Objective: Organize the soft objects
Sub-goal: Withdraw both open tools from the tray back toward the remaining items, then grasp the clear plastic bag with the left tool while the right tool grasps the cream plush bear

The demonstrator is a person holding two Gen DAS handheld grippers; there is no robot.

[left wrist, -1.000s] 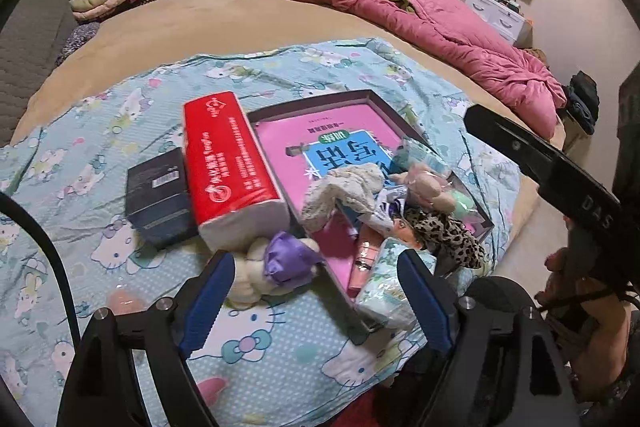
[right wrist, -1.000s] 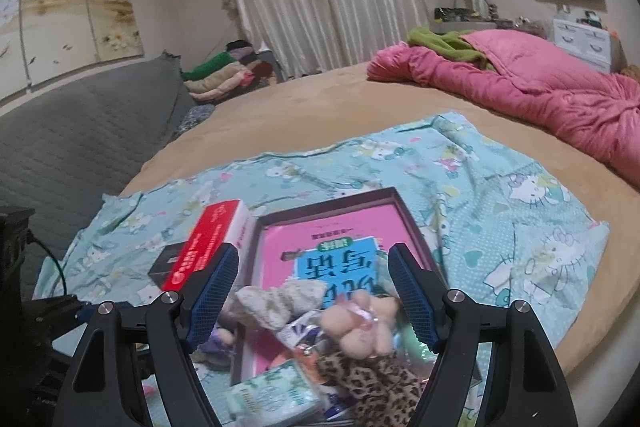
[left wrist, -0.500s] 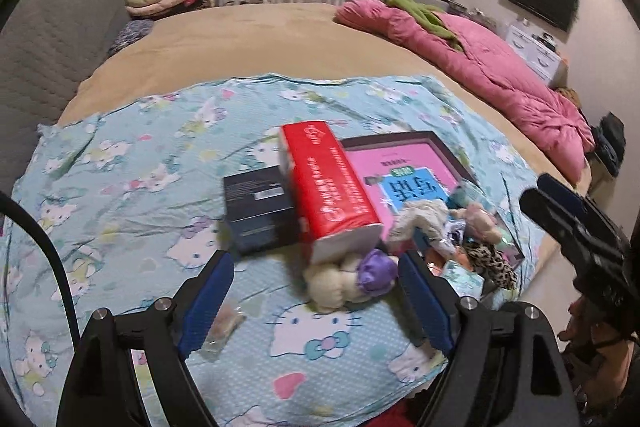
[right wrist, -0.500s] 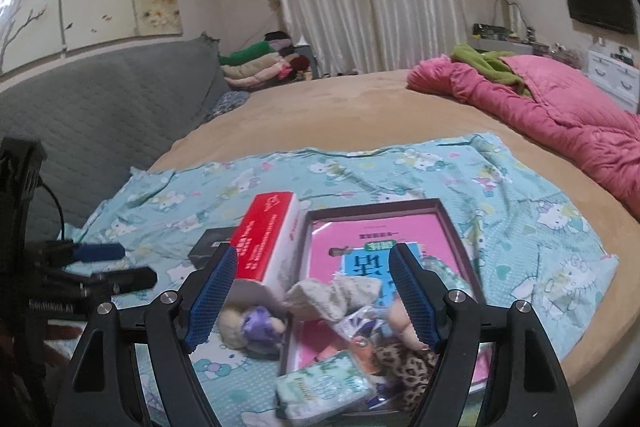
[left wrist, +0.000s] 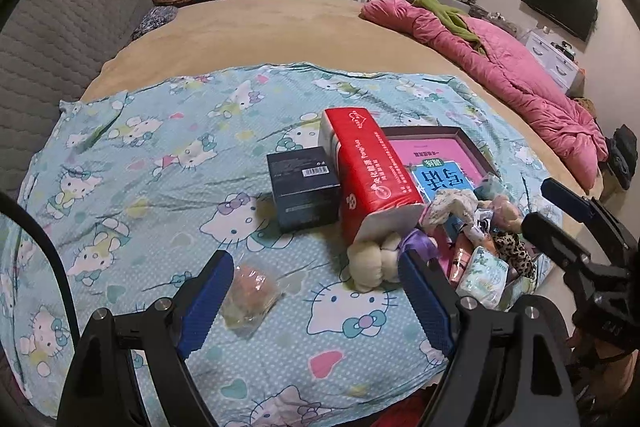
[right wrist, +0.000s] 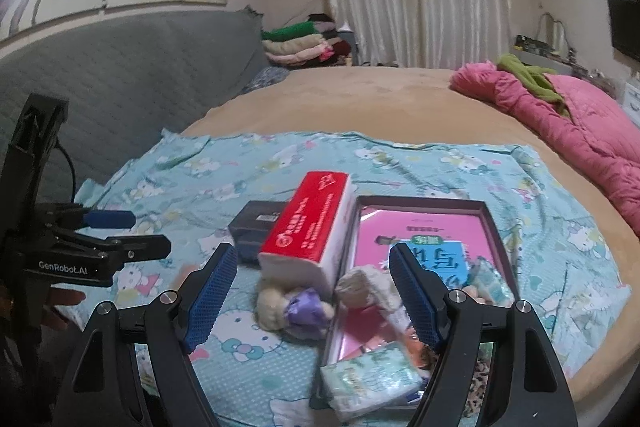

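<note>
Round bed (left wrist: 280, 27) under blue cartoon-cat sheet (left wrist: 168, 155). Left gripper (left wrist: 316, 291) wide, empty, above sheet; small clear packet (left wrist: 250, 293) just beside its left finger. Right gripper (right wrist: 312, 283) wide, empty, above clutter. Cream plush toy with purple bow (left wrist: 380, 259) lies on sheet, touching near end of red tissue pack (left wrist: 368, 167). Dark box (left wrist: 304, 187) beside pack. Tray (right wrist: 496, 227) holds pink book (right wrist: 420, 231), rag, leopard cloth, tissue packet (right wrist: 372, 383).

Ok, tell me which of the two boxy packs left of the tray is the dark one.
The small dark box, lying flat on the far left; the red tissue pack beside it is longer and taller.
</note>
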